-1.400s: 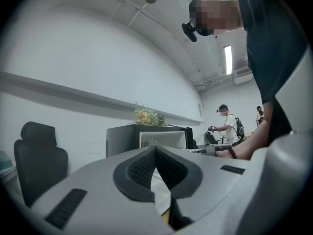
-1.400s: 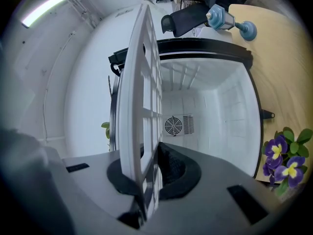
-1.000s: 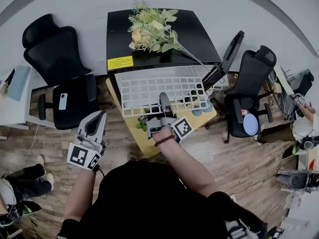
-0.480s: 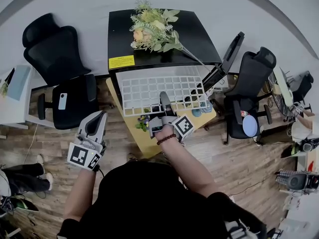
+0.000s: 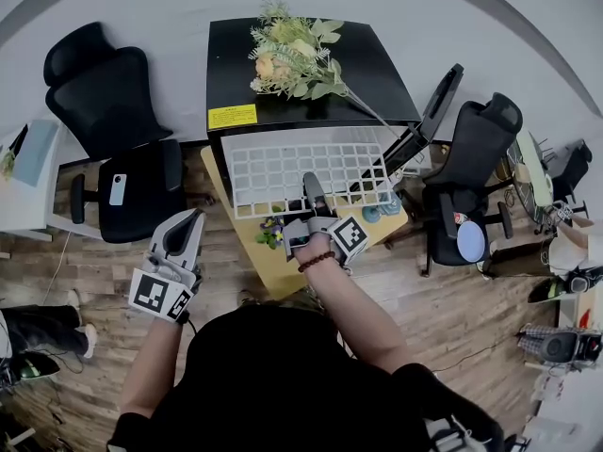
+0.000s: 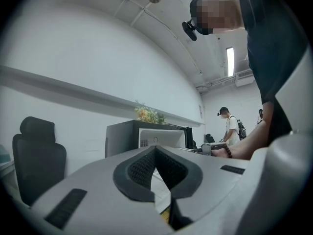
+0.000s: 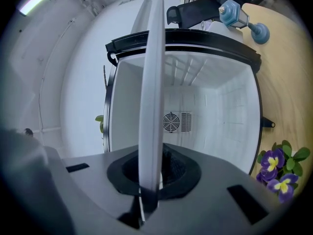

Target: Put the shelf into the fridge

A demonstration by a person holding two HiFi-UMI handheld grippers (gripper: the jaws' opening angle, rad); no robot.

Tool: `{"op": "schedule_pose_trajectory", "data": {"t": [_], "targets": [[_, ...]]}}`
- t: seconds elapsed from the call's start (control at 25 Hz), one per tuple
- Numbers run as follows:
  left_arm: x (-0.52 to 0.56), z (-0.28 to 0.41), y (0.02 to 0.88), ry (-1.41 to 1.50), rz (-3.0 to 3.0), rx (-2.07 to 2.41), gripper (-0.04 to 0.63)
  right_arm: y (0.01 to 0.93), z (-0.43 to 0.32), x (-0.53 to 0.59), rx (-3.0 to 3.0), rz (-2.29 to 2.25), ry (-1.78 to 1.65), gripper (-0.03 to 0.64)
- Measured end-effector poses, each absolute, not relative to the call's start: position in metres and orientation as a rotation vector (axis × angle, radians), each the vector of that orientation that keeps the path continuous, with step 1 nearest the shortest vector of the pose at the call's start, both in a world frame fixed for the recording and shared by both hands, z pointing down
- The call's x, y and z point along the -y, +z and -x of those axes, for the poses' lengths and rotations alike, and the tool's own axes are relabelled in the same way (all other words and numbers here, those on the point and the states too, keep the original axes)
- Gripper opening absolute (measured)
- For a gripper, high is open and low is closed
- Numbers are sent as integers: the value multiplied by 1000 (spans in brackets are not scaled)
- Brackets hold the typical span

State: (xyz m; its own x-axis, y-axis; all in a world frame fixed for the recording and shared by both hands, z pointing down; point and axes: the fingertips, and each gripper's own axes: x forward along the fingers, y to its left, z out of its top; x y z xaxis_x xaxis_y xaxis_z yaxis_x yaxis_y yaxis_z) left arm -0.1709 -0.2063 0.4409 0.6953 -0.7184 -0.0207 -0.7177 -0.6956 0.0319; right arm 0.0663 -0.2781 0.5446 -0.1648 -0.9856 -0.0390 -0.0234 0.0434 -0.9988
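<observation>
Shelf (image 5: pixel 306 169) lies flat in front of the fridge (image 5: pixel 283 73), far edge right at the mouth, near edge pinched at 6 o'clock by the right hand-held gripper (image 5: pixel 314 194). Seen along those jaws it runs edge-on into the white cavity, with open room on both sides. The door (image 5: pixel 435 102) stands wide at 2 o'clock. Left hand-held gripper (image 5: pixel 179 241) hangs at 8 o'clock, jaws pressed together and empty, just off the desk (image 5: pixel 268 271) edge
</observation>
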Motion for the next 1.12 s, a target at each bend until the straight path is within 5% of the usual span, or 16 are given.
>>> {"op": "schedule_pose_trajectory", "data": {"t": [1.12], "targets": [[216,174,442,-110,-2824,1280,18,541,-68,312,-1371,1107,-1362,41]]}}
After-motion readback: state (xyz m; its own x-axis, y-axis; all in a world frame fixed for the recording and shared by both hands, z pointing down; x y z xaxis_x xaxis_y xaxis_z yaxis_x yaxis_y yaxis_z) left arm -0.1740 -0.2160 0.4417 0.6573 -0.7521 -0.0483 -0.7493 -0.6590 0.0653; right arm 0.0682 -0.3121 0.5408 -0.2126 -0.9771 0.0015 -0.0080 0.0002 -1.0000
